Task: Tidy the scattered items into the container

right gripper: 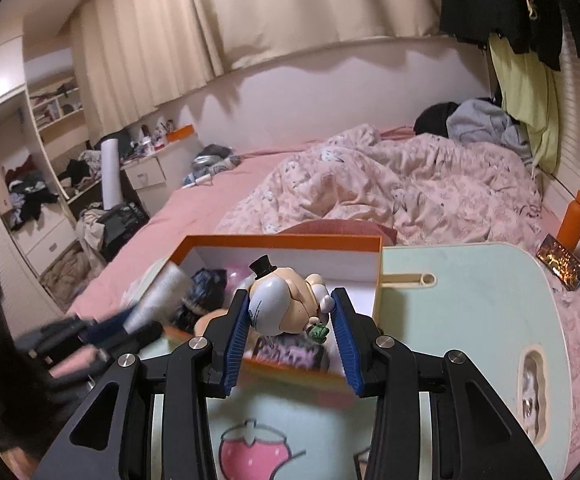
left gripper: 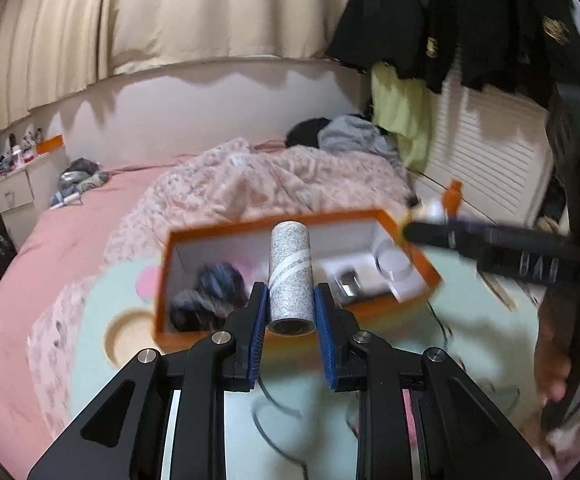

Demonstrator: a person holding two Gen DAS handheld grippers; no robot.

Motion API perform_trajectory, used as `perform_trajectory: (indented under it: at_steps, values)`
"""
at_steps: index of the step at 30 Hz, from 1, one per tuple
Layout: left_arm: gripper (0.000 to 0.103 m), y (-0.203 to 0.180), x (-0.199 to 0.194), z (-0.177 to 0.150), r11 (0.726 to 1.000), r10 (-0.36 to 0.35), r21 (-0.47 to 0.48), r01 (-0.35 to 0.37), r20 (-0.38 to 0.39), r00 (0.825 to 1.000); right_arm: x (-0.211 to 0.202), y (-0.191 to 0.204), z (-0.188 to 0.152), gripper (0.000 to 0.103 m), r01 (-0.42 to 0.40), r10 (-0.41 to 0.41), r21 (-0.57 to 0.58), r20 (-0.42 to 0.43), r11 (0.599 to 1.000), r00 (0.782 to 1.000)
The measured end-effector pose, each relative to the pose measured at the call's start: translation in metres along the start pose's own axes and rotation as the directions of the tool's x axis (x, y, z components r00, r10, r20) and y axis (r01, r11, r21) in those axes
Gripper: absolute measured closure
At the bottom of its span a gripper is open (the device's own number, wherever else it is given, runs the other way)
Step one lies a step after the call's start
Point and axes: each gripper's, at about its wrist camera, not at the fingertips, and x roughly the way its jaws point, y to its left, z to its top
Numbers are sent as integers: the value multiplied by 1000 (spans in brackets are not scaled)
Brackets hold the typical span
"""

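Left gripper (left gripper: 290, 320) was angled downward over the box, blue ribbed pads clamped on a grey speckled cardboard tube (left gripper: 291, 276) with a white diagonal stripe, tube pointing to 12 o'clock.

Right gripper (right gripper: 290, 316) was likewise pitched down, pads closed on a glossy plastic toy figure (right gripper: 286, 300), cream and grey, with a small black top hat, held above the box interior. In the left view it was seen entering from 3 o'clock, a hand (left gripper: 558, 364) behind it.

Orange-walled, white-lined rectangular cardboard box (right gripper: 290, 242) was sitting on a mint-green lap table (right gripper: 470, 300) with a strawberry print, on a pink bed (right gripper: 194, 208). Dark blue fuzzy fabric (left gripper: 210, 292) and a white round item (left gripper: 394, 260) were already inside; other contents blurred.

At 3 o'clock of the table in the right view: orange matte bottle (right gripper: 576, 220) and dark patterned box (right gripper: 562, 266). Crumpled pink patterned duvet (right gripper: 410, 184) lay beyond the box at 12 o'clock.
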Motion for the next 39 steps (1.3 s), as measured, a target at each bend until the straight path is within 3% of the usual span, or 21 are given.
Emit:
perform_trajectory:
  at_steps: [2, 3, 4, 6, 8, 11, 13, 16, 23, 33, 36, 39]
  values:
    - [78, 3, 12, 14, 1000, -4, 0, 4, -4, 1000, 12, -2, 5, 63, 7, -7, 14, -11, 1000, 1000]
    - [73, 4, 23, 19, 1000, -5, -4, 5, -17, 1000, 20, -5, 7, 63, 8, -8, 29, -21, 1000, 1000]
    - [59, 5, 37, 23, 1000, 3, -7, -4, -55, 998, 29, -7, 9, 63, 17, -16, 47, -30, 999, 999]
    - [45, 10, 59, 27, 999, 20, -23, -22, -116, 993, 43, -11, 13, 59, 73, -70, 48, -48, 996, 996]
    - [44, 17, 68, 27, 998, 31, -50, -38, -135, 990, 47, -10, 14, 57, 121, -119, 34, -43, 992, 992]
    - [43, 28, 65, 23, 995, 12, -98, -24, -127, 992, 39, -11, 11, 56, 108, -107, 30, -20, 994, 994]
    - [36, 33, 60, 21, 993, 10, -112, -24, -118, 993, 31, -10, 8, 55, 106, -106, 22, 3, 994, 994]
    - [36, 36, 57, 19, 993, 33, -109, -46, -120, 992, 25, -6, 7, 47, 122, -122, -10, 16, 993, 992]
    - [36, 25, 61, 9, 997, 13, -75, -26, -163, 987, 30, 14, -7, 47, 169, -175, -107, -40, 980, 984]
    - [36, 10, 29, 1, 997, -37, -67, 29, -130, 991, 6, 22, -21, 46, 110, -116, -116, -46, 987, 992]
    - [35, 1, 18, -10, 998, -40, -48, 34, -135, 990, -5, 24, -38, 37, 113, -123, -134, -67, 985, 990]
    - [25, -2, 17, -34, 996, -65, -77, 54, -158, 985, -6, 15, -63, 34, 125, -137, -113, -109, 986, 985]
